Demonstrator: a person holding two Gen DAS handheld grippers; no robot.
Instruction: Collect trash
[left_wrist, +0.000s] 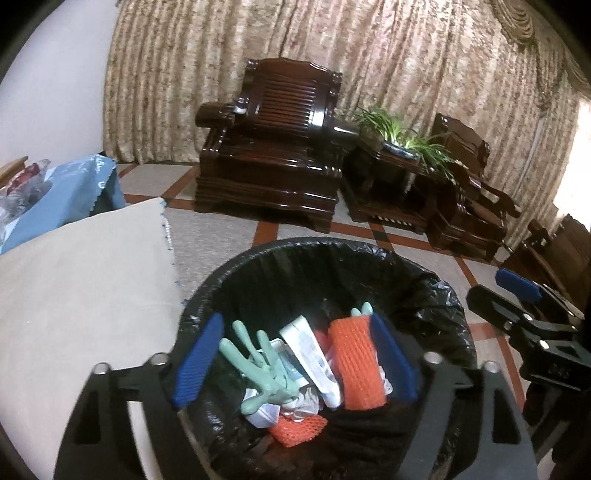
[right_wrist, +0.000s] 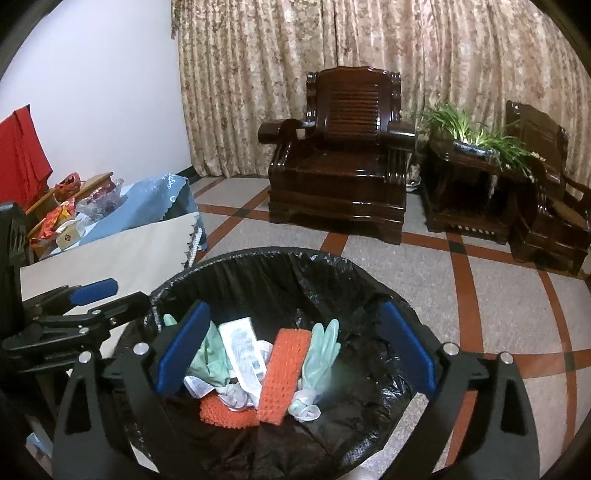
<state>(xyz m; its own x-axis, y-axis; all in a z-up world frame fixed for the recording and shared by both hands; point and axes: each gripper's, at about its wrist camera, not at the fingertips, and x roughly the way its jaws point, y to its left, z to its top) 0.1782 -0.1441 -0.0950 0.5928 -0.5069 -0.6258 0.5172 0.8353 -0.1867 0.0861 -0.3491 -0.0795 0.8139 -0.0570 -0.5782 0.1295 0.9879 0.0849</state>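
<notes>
A: Where did the trash sit?

B: In the round bin lined with a black plastic bag (left_wrist: 436, 295), low in the centre of both views. Inside lay a pale green rubber glove (left_wrist: 255, 363), a white printed carton (left_wrist: 314, 360), two orange foam net sleeves (left_wrist: 354, 363) and some crumpled white wrapping (right_wrist: 236, 398)

A: And the left gripper (left_wrist: 295, 363)?

B: Its blue-padded fingers stood wide apart over the bin mouth with nothing clamped between them

A: The right gripper (right_wrist: 295, 349)?

B: Spread just as wide above the bin, empty. Each showed at the edge of the other's view, so they hung just beside each other

A: Anything else?

B: A dark carved wooden armchair (right_wrist: 340, 155) sat at upper centre before a beige patterned curtain (right_wrist: 258, 74), a potted green plant (right_wrist: 480, 133) to its right, and a cream tablecloth (left_wrist: 81, 288) at left
</notes>
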